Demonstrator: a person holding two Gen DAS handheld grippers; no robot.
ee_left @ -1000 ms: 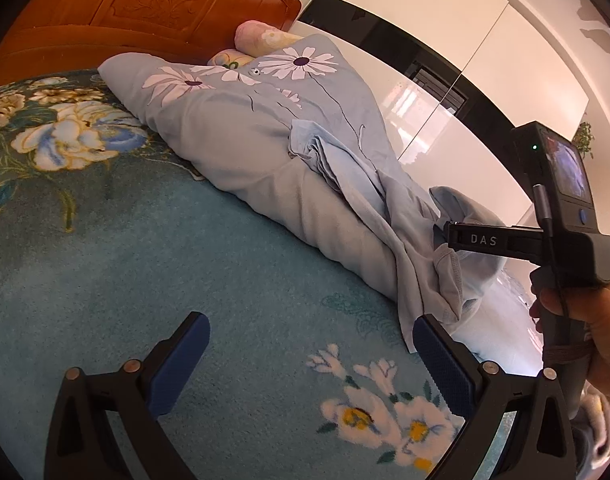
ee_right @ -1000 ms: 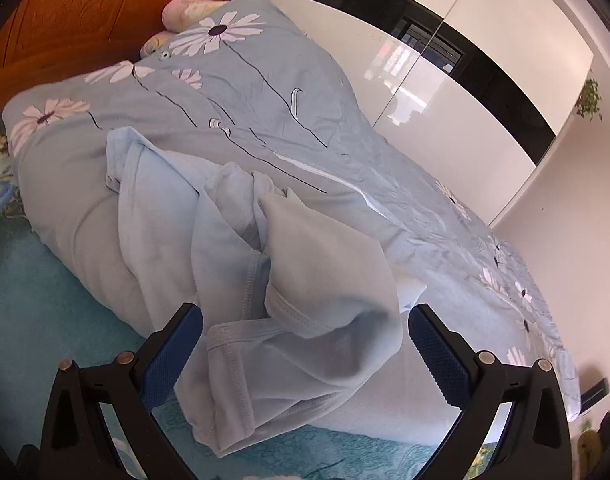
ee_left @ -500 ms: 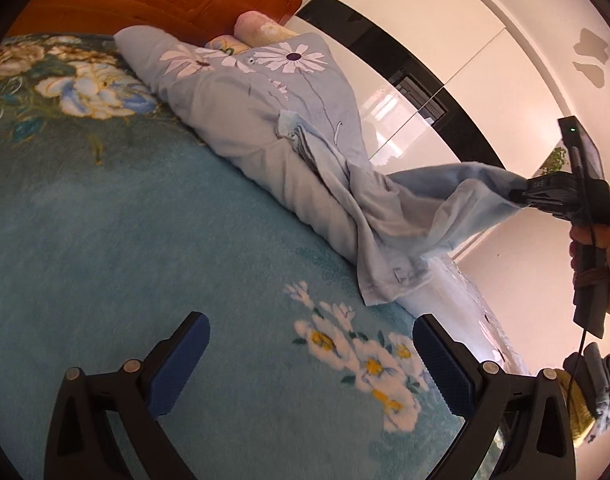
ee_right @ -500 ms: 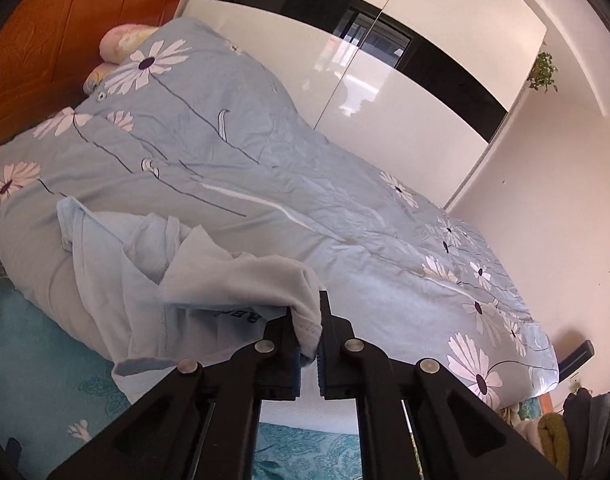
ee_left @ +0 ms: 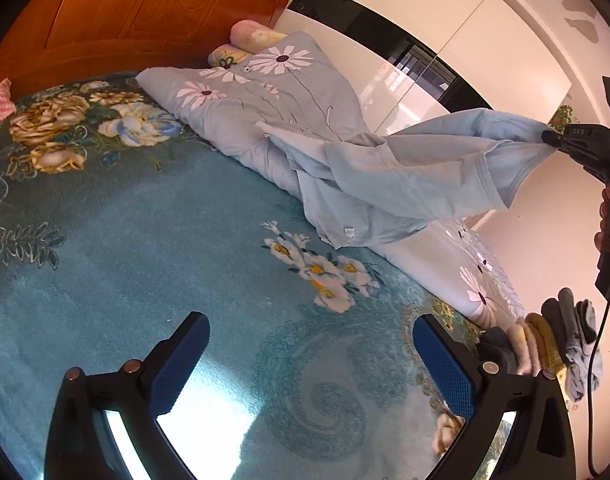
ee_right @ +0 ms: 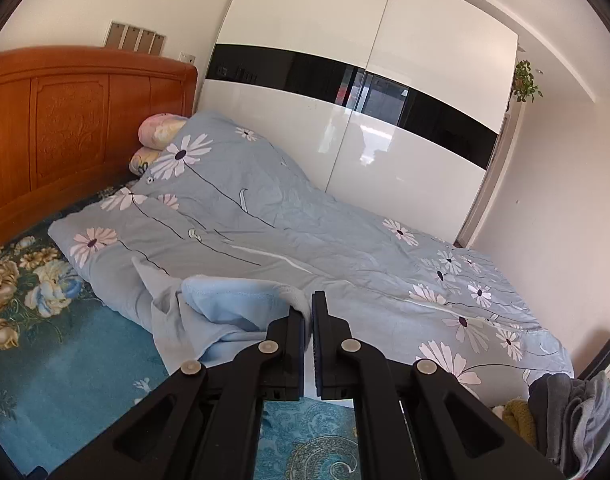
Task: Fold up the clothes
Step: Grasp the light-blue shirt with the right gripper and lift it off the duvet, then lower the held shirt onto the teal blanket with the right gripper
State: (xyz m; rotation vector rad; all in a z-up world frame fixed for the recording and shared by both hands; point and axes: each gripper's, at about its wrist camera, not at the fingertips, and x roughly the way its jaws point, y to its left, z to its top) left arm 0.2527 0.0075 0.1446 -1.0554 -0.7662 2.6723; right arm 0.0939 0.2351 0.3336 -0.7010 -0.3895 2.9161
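While the right tongs (ee_right: 308,320) pinch a hem of the pale blue garment (ee_left: 389,184) and hold it aloft at the right edge of the left-wrist frame, most of the cloth trails down across the frame's centre onto the folded daisy-print quilt (ee_right: 289,236), its lower edge resting on the teal floral bedspread (ee_left: 153,248); the left tongs (ee_left: 311,364) hover spread wide and empty above the bedspread at the bottom of that frame, well apart from the garment; a carved wooden headboard (ee_right: 65,128) fills the upper left, a glossy white wardrobe (ee_right: 385,92) the background, and a heap of other clothes (ee_left: 553,344) sits at the lower right; the step in hand appears to be lifting the piece clear of the quilt to open it out, with no fold yet made; the next move likely calls for the left tongs to reach up and right to take a second edge or corner, so the garment can be stretched between both and laid flat on the open bedspread; the loose hanging folds may make finding the matching corner awkward.
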